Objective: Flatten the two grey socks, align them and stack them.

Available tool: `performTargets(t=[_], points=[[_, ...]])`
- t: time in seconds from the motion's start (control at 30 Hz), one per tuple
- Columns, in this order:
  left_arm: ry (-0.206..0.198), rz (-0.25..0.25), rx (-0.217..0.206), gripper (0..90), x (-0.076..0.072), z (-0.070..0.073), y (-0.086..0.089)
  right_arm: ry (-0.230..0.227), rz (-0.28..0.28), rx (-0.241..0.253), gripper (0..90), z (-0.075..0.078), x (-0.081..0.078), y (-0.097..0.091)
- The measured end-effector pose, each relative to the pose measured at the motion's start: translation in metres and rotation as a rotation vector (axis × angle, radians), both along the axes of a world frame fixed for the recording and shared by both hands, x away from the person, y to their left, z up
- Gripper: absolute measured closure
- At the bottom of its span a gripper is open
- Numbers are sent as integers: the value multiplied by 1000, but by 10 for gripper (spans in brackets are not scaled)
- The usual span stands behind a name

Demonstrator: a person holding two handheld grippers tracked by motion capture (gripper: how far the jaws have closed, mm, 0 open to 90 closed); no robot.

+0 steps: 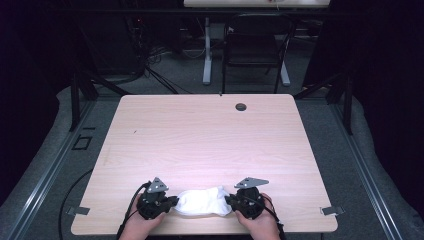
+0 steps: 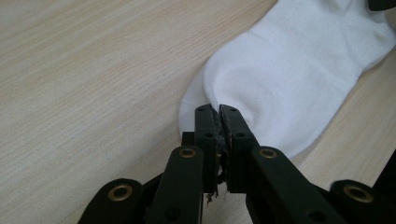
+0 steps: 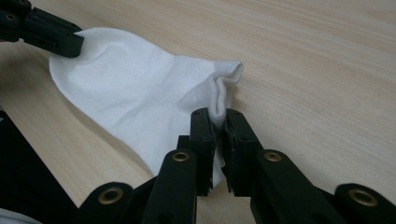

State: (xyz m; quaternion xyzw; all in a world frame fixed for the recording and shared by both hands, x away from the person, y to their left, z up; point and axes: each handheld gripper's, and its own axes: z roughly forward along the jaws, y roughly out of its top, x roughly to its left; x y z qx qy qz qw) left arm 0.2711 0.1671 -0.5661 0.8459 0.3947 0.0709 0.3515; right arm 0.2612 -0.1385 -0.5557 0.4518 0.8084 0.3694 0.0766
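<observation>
Though unmarked, white sock (image 1: 200,202) between grippers.

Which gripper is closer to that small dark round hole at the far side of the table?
Right. The right gripper sits almost straight below the hole; the left gripper is farther off to the left.

1. A white sock (image 1: 201,202), soft and slightly rumpled.
2. It lies flat, stretched sideways near the table's (image 1: 200,135) near edge.
3. Each end is pinched between black jaws.
</observation>
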Motion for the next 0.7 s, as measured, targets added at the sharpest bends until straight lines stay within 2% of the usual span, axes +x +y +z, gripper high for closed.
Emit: performTargets(t=[0.07,0.1,0.13,0.23,0.33,0.4,0.47,0.57,0.63,0.7], points=[[8,-7,-3,842,-1,0,0,13,0,-4,806,-2,0,0],[8,-7,-3,803,-1,0,0,12,1,1,775,-2,0,-1],[-16,4,-13,772,-3,4,1,7,3,-1,753,-1,0,-2],[-45,9,-44,717,-5,12,3,-47,-25,16,692,4,-3,-5],[-68,13,-68,696,-6,19,5,-75,-26,36,703,9,-6,-7],[-69,15,-78,690,-7,20,5,-79,-18,44,713,10,-7,-6],[-75,5,-83,689,-7,21,3,-80,8,22,749,10,-9,-1],[-70,-10,-76,689,-7,19,-1,-61,34,5,772,5,-9,5],[-56,-33,-52,689,-7,14,-8,-54,55,-10,778,3,-9,8],[-48,-37,-46,690,-7,11,-10,-51,67,-24,778,1,-10,11]])
